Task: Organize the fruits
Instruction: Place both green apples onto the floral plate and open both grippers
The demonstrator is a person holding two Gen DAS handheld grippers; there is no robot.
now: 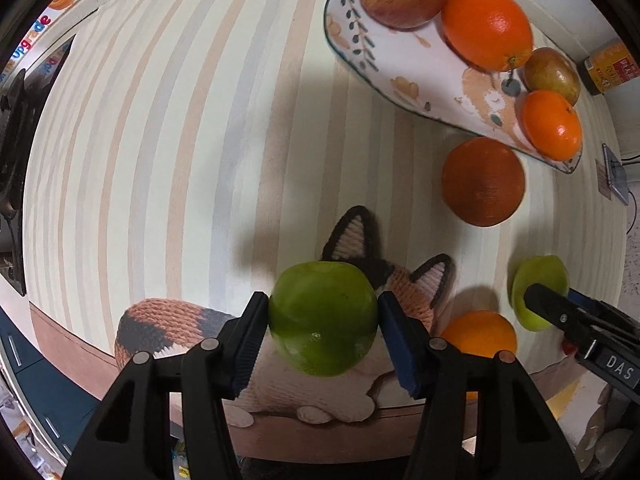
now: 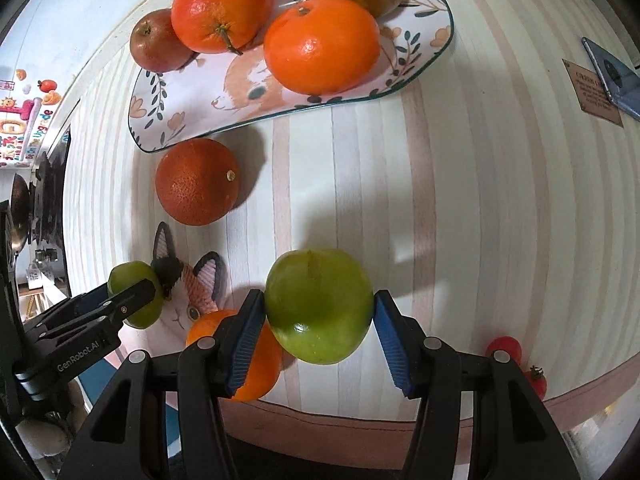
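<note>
My left gripper (image 1: 322,308) is shut on a green apple (image 1: 324,320), its blue pads pressed to both sides, above the cat print near the table's front edge. My right gripper (image 2: 320,312) is shut on a second green apple (image 2: 318,320), held above the striped cloth. Each gripper appears at the side of the other's view, the left gripper (image 2: 132,300) and the right gripper (image 1: 560,312). The patterned plate (image 2: 192,100) farther back holds a red apple (image 2: 158,42), two oranges and a brownish fruit. A dark orange (image 2: 197,182) lies just in front of the plate.
Another orange (image 2: 256,360) lies on the cloth under the right gripper's left finger. Two small red tomatoes (image 2: 504,348) sit by the front edge at right. A phone (image 2: 612,76) and a brown card (image 2: 596,92) lie far right; a yellow jar (image 1: 608,66) stands beyond the plate.
</note>
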